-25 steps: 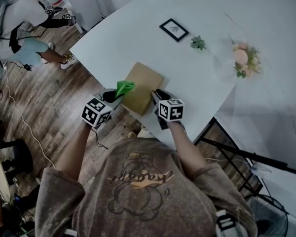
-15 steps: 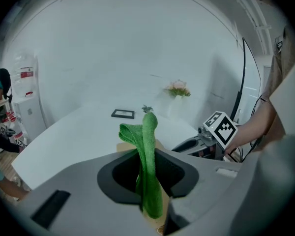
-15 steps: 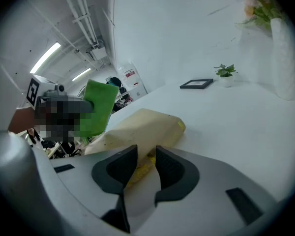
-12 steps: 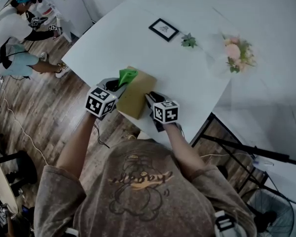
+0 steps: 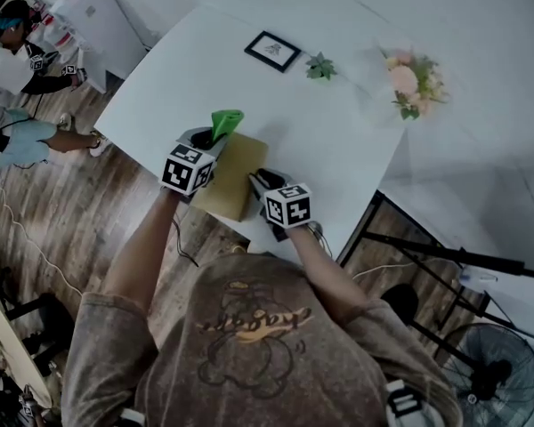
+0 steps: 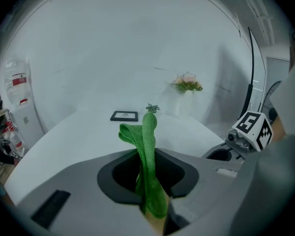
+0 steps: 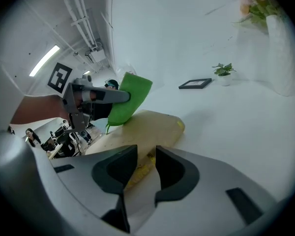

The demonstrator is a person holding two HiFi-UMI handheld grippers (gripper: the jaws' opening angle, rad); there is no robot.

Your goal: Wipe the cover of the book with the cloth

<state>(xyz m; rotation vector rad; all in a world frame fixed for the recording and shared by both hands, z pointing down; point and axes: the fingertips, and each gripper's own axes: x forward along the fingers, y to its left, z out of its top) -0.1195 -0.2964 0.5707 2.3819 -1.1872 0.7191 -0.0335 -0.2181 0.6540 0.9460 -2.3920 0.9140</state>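
Observation:
A tan book (image 5: pixel 231 174) lies near the front edge of the white table (image 5: pixel 338 140). My left gripper (image 5: pixel 215 139) is shut on a green cloth (image 5: pixel 224 121) that sticks up out of its jaws, at the book's far left corner. In the left gripper view the cloth (image 6: pixel 147 146) fills the gap of the left gripper (image 6: pixel 147 156). My right gripper (image 5: pixel 256 181) sits at the book's near right edge. In the right gripper view the right gripper (image 7: pixel 146 154) is shut on the yellowish edge of the book (image 7: pixel 157 124), and the cloth (image 7: pixel 129 98) hangs over the cover.
A black picture frame (image 5: pixel 272 50), a small potted plant (image 5: pixel 319 66) and a vase of flowers (image 5: pixel 411 83) stand at the table's far side. A person (image 5: pixel 9 60) crouches on the wood floor at the left. A fan (image 5: pixel 494 376) stands at the lower right.
My left gripper has carried the green cloth from the middle of the book's left edge toward its far left corner. The right gripper has stayed on the book's edge.

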